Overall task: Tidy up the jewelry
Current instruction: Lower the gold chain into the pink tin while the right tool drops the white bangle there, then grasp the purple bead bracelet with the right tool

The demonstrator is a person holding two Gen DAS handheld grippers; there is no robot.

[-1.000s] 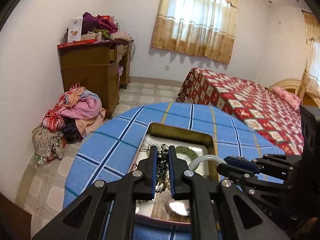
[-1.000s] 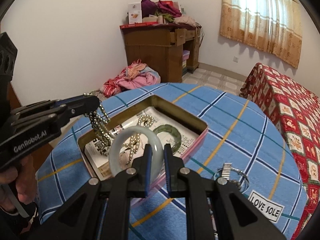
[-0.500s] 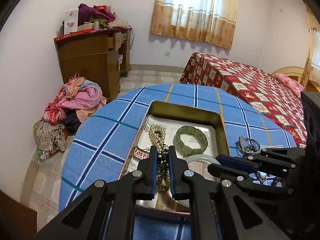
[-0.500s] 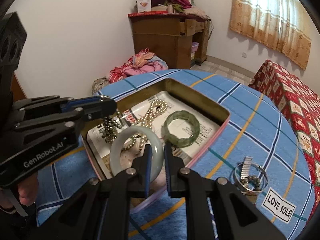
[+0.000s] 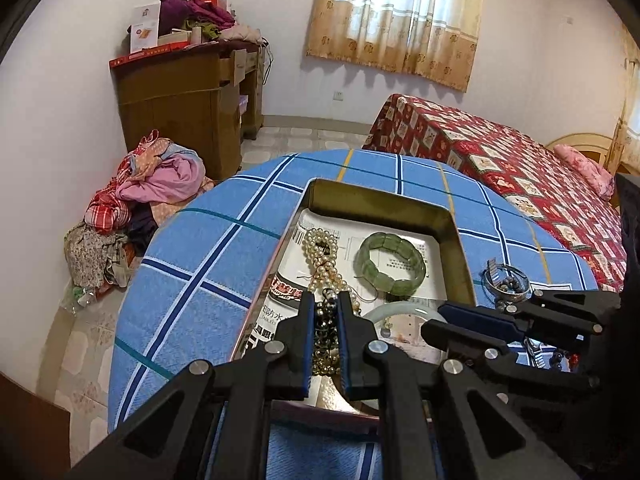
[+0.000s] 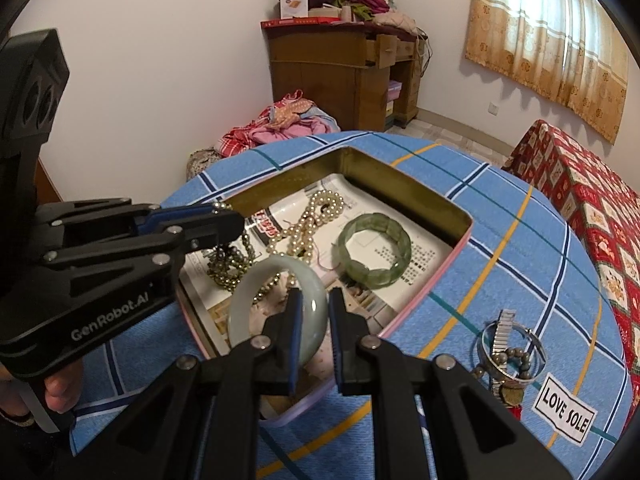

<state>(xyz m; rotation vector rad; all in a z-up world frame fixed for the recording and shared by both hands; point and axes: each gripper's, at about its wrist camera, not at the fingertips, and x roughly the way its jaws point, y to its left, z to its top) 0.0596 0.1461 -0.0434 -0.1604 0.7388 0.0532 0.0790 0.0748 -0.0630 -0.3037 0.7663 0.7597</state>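
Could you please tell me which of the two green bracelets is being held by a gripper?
The smooth pale bangle, pinched by the right gripper; the darker segmented bracelet lies loose in the tin.

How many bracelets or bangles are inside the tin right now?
2: the green beaded bracelet lies flat on the paper, and the pale jade bangle sits upright in the right gripper. Others may be hidden.

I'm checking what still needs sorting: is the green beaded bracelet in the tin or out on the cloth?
In. The green beaded bracelet lies flat on the printed paper inside the tin.
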